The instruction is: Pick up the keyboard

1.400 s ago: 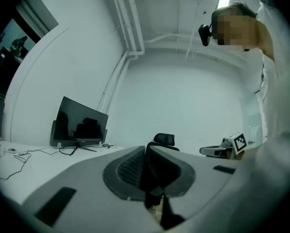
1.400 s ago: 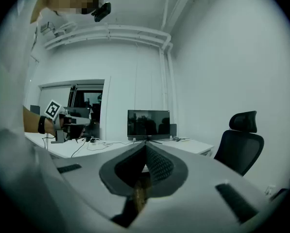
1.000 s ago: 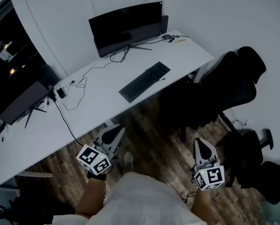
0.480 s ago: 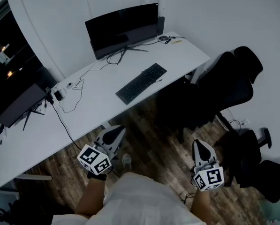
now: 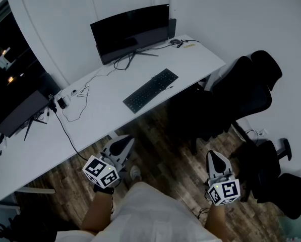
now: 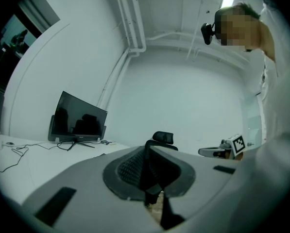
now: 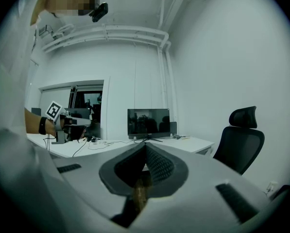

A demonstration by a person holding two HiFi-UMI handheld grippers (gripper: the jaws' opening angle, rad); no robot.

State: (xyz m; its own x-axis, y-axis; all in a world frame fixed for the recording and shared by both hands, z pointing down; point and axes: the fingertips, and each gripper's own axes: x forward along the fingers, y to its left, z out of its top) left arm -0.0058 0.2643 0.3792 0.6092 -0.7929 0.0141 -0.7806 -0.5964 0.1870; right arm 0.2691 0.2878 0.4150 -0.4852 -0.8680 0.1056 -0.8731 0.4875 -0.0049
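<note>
A black keyboard (image 5: 150, 89) lies slanted near the front edge of the white desk (image 5: 105, 107), in front of a dark monitor (image 5: 130, 32). My left gripper (image 5: 121, 144) hovers over the wooden floor well short of the desk, shut and holding nothing. My right gripper (image 5: 214, 158) is held level beside it, to the right, also shut and empty. In the left gripper view the jaws (image 6: 148, 154) meet at a point; the monitor (image 6: 79, 123) stands far off at left. The right gripper view shows its jaws (image 7: 145, 149) closed, with the monitor (image 7: 148, 123) straight ahead.
Black office chairs (image 5: 241, 92) stand to the right of the desk, one (image 7: 242, 140) close at right in the right gripper view. Cables (image 5: 77, 102) and a power adapter lie on the desk at left. A second dark screen (image 5: 19, 110) sits at far left.
The view has drifted slightly, so the desk and keyboard sit a little further left. Both grippers keep their places and stay shut.
</note>
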